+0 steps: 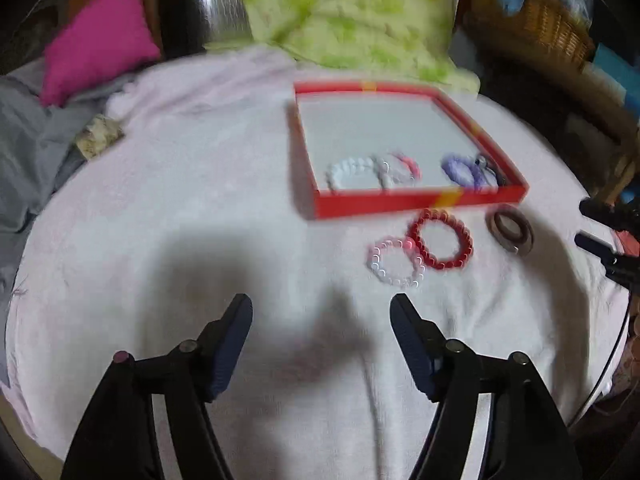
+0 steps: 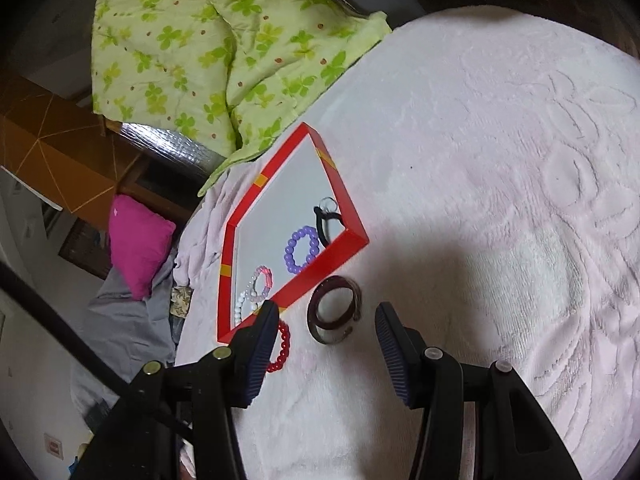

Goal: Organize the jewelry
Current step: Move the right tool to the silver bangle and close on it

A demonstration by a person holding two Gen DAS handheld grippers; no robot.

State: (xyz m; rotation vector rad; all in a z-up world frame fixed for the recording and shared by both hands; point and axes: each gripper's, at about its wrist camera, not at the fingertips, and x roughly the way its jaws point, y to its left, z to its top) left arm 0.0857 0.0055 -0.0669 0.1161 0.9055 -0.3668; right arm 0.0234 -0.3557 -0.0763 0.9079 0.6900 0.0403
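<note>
On the bed, upon a pale pink blanket (image 2: 480,160): one red tray (image 1: 400,202), shallow, white-floored, with loose jewelry before its near wall.

Inside tray, counted: one white bead bracelet (image 1: 350,172); one pink-and-clear bracelet (image 1: 400,168); one purple bead bracelet (image 2: 302,250); one black looped band (image 2: 326,226) with a small ring. Four pieces.

Outside tray, counted: one red bead bracelet (image 1: 440,238); one clear-pink bead bracelet (image 1: 396,262), touching the red one; one dark brown bangle (image 2: 335,314). Three pieces, judged still to be put away.

Left hand-held gripper (image 1: 322,308): jaws wide, nothing between them; bead bracelets lie ahead and to its right, apart from the fingertips.

Right hand-held gripper (image 2: 326,312): jaws moderately apart, not pressing on anything. Bangle lies flat, directly ahead between the two fingertips, just beside the tray's near wall. Being a ring, it shows no long axis. Right is judged nearer to the bangle; a rim grasp seems called for.

Beyond: one green-patterned quilt (image 2: 200,40); one magenta cushion (image 1: 100,40).
</note>
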